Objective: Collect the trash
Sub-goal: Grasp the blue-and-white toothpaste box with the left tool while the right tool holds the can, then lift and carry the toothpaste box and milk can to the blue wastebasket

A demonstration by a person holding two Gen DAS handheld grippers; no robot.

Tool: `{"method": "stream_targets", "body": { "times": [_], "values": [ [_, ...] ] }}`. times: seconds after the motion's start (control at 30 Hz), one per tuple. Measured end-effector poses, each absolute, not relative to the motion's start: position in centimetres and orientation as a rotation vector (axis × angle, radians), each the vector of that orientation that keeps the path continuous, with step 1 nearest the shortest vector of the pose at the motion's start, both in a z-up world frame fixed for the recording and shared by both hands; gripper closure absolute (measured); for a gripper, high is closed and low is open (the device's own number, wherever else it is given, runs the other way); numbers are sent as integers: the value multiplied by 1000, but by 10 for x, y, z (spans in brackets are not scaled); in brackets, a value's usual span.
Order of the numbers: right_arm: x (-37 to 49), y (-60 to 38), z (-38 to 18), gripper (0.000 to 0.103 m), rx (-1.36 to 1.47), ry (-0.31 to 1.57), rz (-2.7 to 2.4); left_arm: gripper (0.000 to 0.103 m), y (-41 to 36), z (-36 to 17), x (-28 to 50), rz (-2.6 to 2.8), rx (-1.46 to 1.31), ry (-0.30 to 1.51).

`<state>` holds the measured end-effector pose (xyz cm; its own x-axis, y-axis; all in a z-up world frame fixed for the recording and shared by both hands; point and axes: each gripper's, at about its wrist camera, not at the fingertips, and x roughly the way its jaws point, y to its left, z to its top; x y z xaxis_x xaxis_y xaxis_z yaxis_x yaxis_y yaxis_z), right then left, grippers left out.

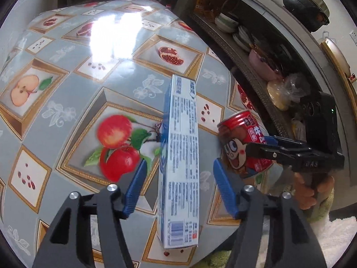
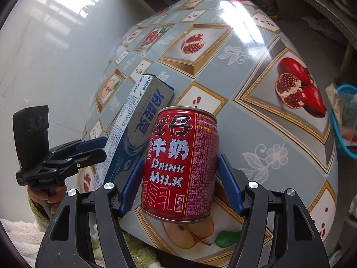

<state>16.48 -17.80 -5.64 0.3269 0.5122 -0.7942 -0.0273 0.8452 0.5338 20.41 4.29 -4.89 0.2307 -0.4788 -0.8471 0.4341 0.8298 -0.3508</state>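
A long blue-and-white toothpaste box (image 1: 180, 156) lies on the fruit-patterned table (image 1: 67, 102), running away from me. My left gripper (image 1: 178, 176) is open, its blue pads on either side of the box with gaps. A red milk can (image 2: 181, 163) stands upright near the table's front edge. My right gripper (image 2: 180, 178) is open around the can, pads close to its sides. The can (image 1: 243, 143) and the right gripper (image 1: 263, 145) also show in the left wrist view. The box (image 2: 133, 120) and the left gripper (image 2: 93, 148) show in the right wrist view.
A dark shelf unit with bowls and plates (image 1: 234, 29) and a plastic bag (image 1: 287, 89) stands right of the table. A blue basket (image 2: 345, 120) sits beyond the table's right edge. A white wall (image 2: 44, 55) is on the left. Fluffy fabric (image 1: 334, 234) lies below the table edge.
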Motion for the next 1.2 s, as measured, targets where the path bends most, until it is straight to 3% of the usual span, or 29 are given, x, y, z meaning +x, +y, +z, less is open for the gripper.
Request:
{"method": "stream_targets", "body": {
  "times": [0.3,0.43,0.73,1.2],
  "values": [
    [162,-184,-56,39,494,1194,345,40,-3,-67,242,-615,149,1192],
    [165,-185,-56,34,486,1209,332,40,-13,-76,251,-605,200,1202],
    [172,-184,-65,30,526,1257,337,57,-29,-84,265,-578,279,1189],
    [185,-185,-70,27,613,1288,351,67,-40,-85,262,-582,312,1150]
  ]
}}
